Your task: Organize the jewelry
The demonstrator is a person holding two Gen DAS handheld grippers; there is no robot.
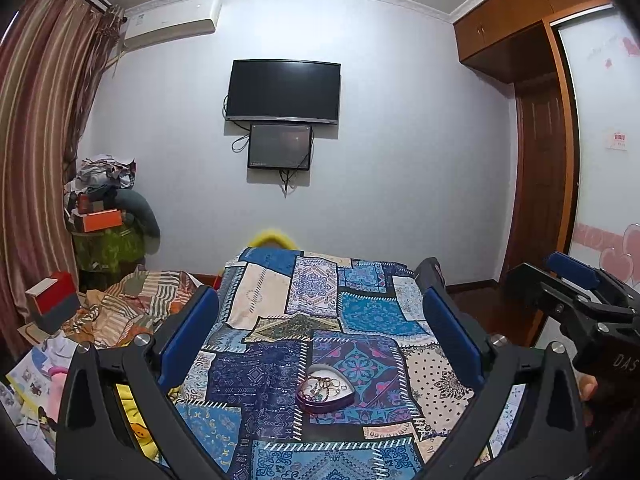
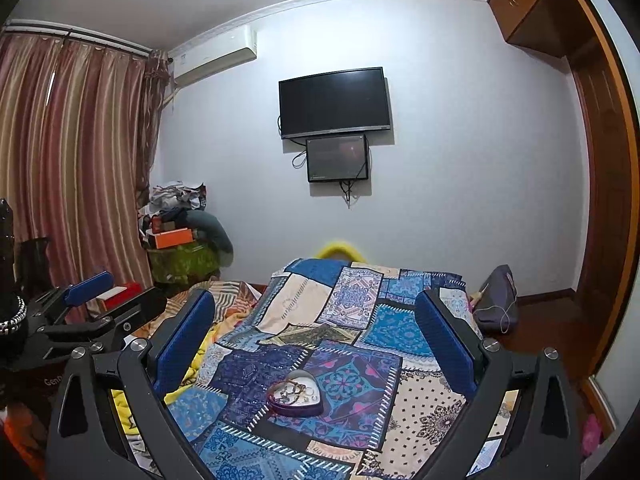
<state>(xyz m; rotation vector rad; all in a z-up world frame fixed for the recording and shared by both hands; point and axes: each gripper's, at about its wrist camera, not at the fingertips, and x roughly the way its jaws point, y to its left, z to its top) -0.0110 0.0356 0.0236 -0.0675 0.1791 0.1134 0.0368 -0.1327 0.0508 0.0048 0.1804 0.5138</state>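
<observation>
A purple heart-shaped box (image 1: 320, 406) with a white inside sits on the blue patchwork cloth (image 1: 260, 380) that covers the bed. A tangle of rings and chains (image 1: 324, 386) lies in it. My left gripper (image 1: 319, 294) is held above and short of the box, open, with nothing between its blue pads. From the right wrist view the same box (image 2: 296, 410) and its jewelry (image 2: 294, 392) lie ahead of my right gripper (image 2: 314, 298), which is also open and holds nothing. Each gripper shows at the edge of the other's view: the right one (image 1: 580, 292), the left one (image 2: 92, 304).
Striped bedding (image 1: 132, 308) and a red-and-grey box (image 1: 54, 300) lie left of the cloth. A yellow plush (image 1: 138, 432) is by the near left edge. A grey bag (image 2: 496, 300) lies on the floor to the right. Piled clothes, a wall TV and a wardrobe stand farther off.
</observation>
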